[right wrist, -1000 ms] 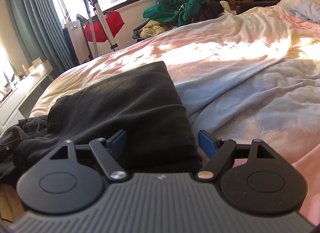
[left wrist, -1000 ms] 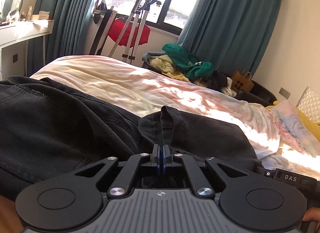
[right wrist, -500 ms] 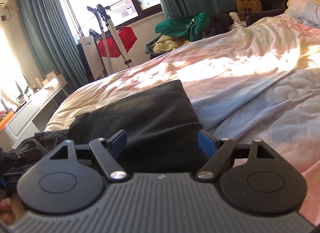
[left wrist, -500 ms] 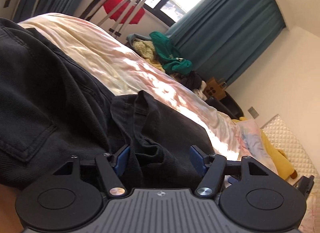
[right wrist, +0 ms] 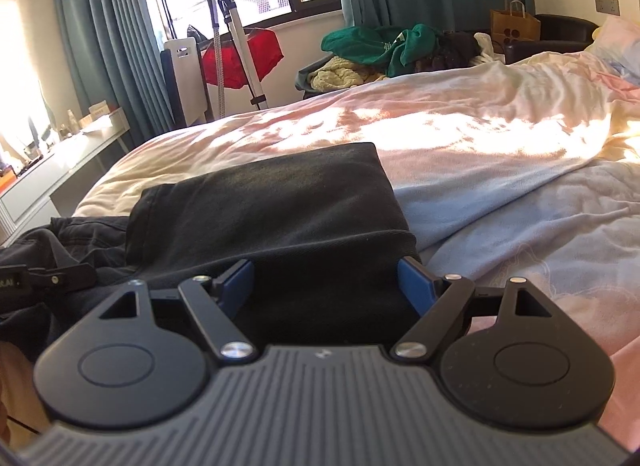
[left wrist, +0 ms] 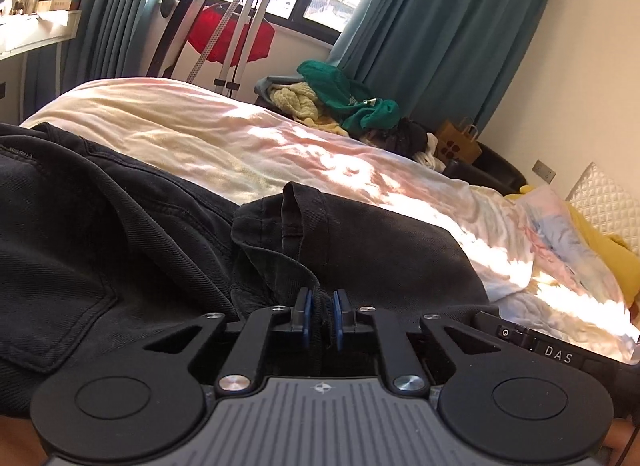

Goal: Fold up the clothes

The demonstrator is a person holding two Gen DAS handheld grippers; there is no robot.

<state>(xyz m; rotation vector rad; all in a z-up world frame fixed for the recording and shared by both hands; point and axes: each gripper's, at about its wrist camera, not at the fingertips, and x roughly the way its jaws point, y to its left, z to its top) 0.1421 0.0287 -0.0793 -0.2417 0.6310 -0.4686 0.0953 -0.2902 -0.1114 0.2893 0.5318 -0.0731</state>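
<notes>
Black jeans (left wrist: 120, 250) lie across the near edge of the bed, pocket and seams to my left. My left gripper (left wrist: 322, 306) is closing its jaws on a raised fold of that denim, and the blue pads (left wrist: 306, 306) pinch the cloth between them. In the right wrist view the folded black leg (right wrist: 272, 205) lies flat on the duvet. My right gripper (right wrist: 326, 282) stands open just over its near end, pads wide apart and not pressing it. The left gripper's body (right wrist: 40, 280) shows at the left edge.
The pink, cream and blue duvet (right wrist: 480, 137) covers the bed (left wrist: 168, 113) beyond the jeans. A pile of green and yellow clothes (left wrist: 344, 101) sits past the far side. A garment steamer (right wrist: 236, 37), a red cloth, a paper bag (right wrist: 514, 23) and a desk (right wrist: 60, 161) line the window wall.
My left gripper was shut on the denim, opened half a second ago, and has closed again on a fold slightly lower and nearer. The right gripper has stayed open over the folded leg.
</notes>
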